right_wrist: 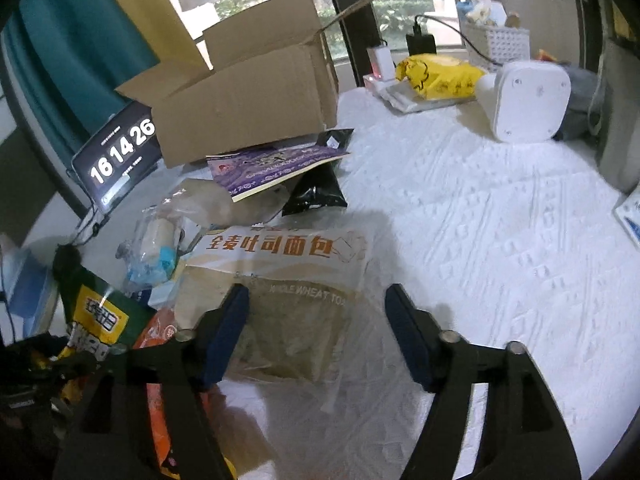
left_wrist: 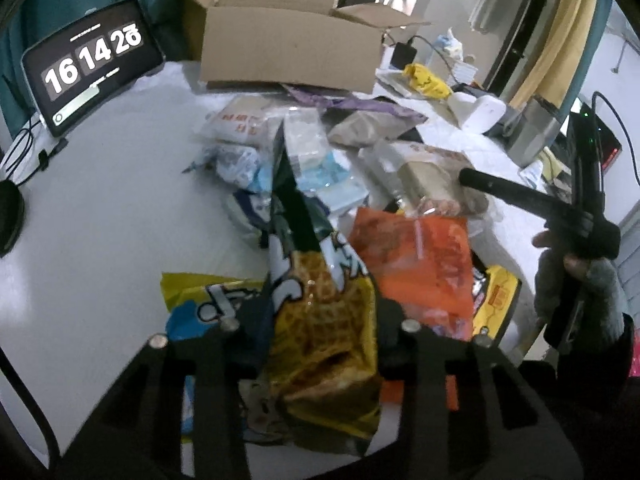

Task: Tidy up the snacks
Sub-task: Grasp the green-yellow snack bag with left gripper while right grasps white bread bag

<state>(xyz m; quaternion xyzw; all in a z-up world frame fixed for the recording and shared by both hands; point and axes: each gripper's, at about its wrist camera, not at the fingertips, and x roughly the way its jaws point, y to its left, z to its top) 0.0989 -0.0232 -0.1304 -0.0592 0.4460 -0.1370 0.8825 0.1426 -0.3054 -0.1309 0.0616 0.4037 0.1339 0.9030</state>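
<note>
Crinkly foil could slip — the left gripper (left_wrist: 316,344) has its fingers clamped on the waffle snack bag (left_wrist: 320,320), lifted over the counter (left_wrist: 100,208) pile, while the right gripper (right_wrist: 316,332) hangs with fingers apart around the toast bag (right_wrist: 280,280) — not yet gripping.
</note>
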